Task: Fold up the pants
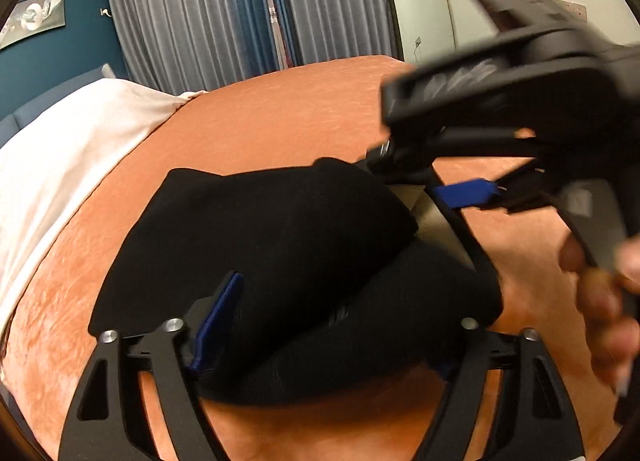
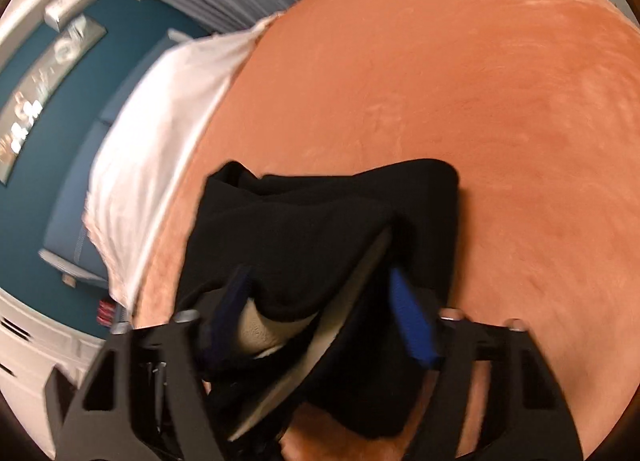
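Note:
Black pants (image 1: 280,245) lie bunched on the orange bedspread (image 1: 280,113). My left gripper (image 1: 320,325) is wide open, its blue pads either side of a rolled fold of the pants; the right pad is mostly hidden by cloth. My right gripper (image 2: 324,309) is open around the pants (image 2: 320,221), with black cloth and a pale lining between its blue pads (image 2: 412,325). In the left wrist view the right gripper (image 1: 468,193) comes in from the right, blurred, over the pants' far edge, held by a hand (image 1: 608,301).
A white sheet (image 1: 68,149) covers the bed's left side. Grey curtains (image 1: 192,13), a teal wall and a mirror (image 1: 420,1) stand behind the bed. Open orange bedspread (image 2: 460,81) lies beyond the pants.

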### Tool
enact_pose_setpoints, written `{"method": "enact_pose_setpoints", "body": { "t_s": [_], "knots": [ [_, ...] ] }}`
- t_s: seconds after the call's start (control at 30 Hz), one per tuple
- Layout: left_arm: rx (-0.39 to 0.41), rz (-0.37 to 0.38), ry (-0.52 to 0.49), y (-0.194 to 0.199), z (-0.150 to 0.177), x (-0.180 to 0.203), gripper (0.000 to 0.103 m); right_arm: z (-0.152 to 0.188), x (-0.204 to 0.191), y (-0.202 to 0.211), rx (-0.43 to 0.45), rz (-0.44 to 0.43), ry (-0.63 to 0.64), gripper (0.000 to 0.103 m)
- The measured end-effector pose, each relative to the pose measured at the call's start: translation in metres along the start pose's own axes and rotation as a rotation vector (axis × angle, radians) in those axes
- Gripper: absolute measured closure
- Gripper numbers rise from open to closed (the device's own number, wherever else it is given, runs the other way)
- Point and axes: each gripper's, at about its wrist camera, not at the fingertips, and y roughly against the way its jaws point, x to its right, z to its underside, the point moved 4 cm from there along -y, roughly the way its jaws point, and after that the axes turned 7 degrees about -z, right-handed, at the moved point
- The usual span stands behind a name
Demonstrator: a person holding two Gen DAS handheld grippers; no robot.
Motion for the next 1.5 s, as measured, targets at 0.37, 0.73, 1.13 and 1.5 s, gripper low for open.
{"method": "enact_pose_setpoints", "body": {
  "t_s": [0.37, 0.73, 1.13, 1.5],
  "knots": [
    [0.134, 0.132, 0.020, 0.047, -0.010, -0.019, 0.010, -0.031, 0.018, 0.023, 0.099, 0.142, 0.045, 0.093],
    [0.016, 0.063, 0.107, 0.017, -0.019, -0.126, 0.010, 0.035, -0.001, 0.074, 0.190, 0.052, 0.044, 0.050],
    [-0.170, 0.051, 0.103, -0.046, 0.001, -0.128, 0.010, 0.070, -0.013, 0.065, 0.211, 0.125, 0.114, 0.090],
    [-0.223, 0.052, 0.130, -0.067, 0.005, -0.136, 0.010, 0.078, 0.019, 0.070, 0.223, 0.043, -0.024, 0.077]
  ]
}}
